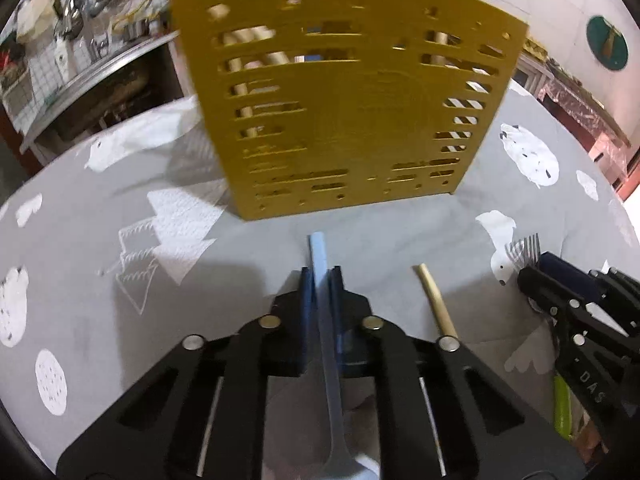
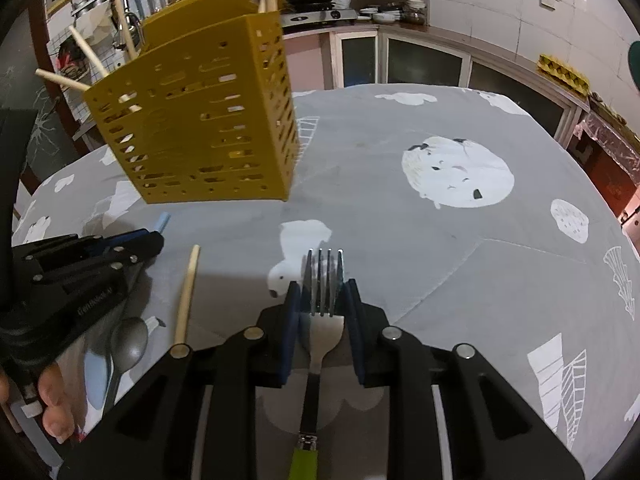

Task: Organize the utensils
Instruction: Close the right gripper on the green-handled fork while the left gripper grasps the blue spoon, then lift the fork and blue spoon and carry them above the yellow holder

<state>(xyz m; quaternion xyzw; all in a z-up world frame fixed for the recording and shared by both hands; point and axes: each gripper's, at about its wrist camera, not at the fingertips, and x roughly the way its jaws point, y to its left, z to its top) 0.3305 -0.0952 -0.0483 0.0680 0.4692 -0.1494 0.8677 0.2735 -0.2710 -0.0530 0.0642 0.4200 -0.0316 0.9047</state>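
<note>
A yellow perforated utensil holder (image 1: 340, 108) stands on the grey table ahead, with wooden sticks in it; it also shows in the right wrist view (image 2: 200, 128). My left gripper (image 1: 320, 276) is shut on a light blue spoon (image 1: 322, 280), handle end pointing at the holder, bowl near the camera. My right gripper (image 2: 320, 292) is shut on a fork (image 2: 323, 292) with a green handle, tines forward. The right gripper shows in the left wrist view (image 1: 560, 280); the left gripper shows in the right wrist view (image 2: 120, 248).
A wooden stick (image 1: 436, 300) lies on the tablecloth (image 1: 120, 280) between the grippers, also in the right wrist view (image 2: 187, 292). A grey metal spoon (image 2: 126, 348) lies at lower left beside a blue one. Kitchen shelves and cabinets stand behind the table.
</note>
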